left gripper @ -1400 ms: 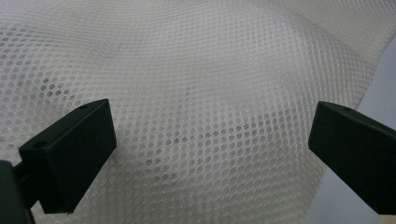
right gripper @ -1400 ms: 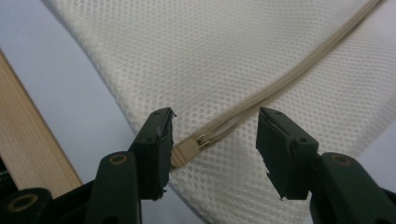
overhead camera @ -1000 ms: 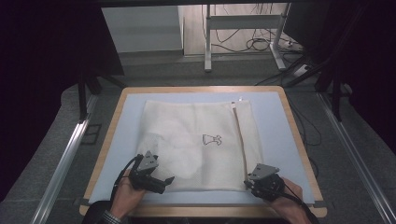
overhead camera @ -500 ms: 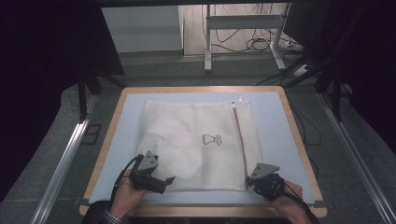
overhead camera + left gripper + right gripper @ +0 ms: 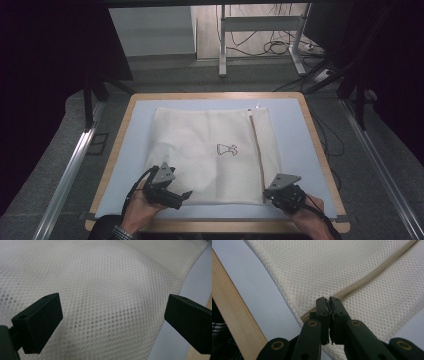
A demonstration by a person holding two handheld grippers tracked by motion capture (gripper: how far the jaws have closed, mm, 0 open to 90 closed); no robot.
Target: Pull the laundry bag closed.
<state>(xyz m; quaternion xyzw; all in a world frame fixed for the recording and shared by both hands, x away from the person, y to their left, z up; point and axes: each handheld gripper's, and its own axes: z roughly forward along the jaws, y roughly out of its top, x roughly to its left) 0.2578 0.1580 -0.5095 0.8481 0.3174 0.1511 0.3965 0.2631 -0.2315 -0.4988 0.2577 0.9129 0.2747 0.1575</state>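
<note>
Right gripper (image 5: 329,302): fingers have just been closing and now sit pinched together on the near end of the zipper (image 5: 372,276), mesh caught between the pads. Looks like a grip on the near right corner of the mesh laundry bag (image 5: 215,150), so I'd say the grab on that side is done and the hand is parked, waiting on the other one.

Left gripper (image 5: 112,322): fingers (image 5: 40,317) wide open, hovering over the near left part of the bag, nothing between them but mesh below. Not gripping yet. In the high view the left gripper (image 5: 172,192) sits at the bag's near edge with barely any shift from a second ago, and the bag itself hasn't moved.

Bag lies flat on the blue mat (image 5: 135,150) covering the bench (image 5: 320,145), roughly centred, a soft hump in the cloth near the left gripper. Zipper runs near-to-far along the right side, which marks the long axis: pointing away from the person, tilted slightly. Small printed logo (image 5: 226,149) near the middle.

Next call, my guess: left fingers close on the near left edge to match.
</note>
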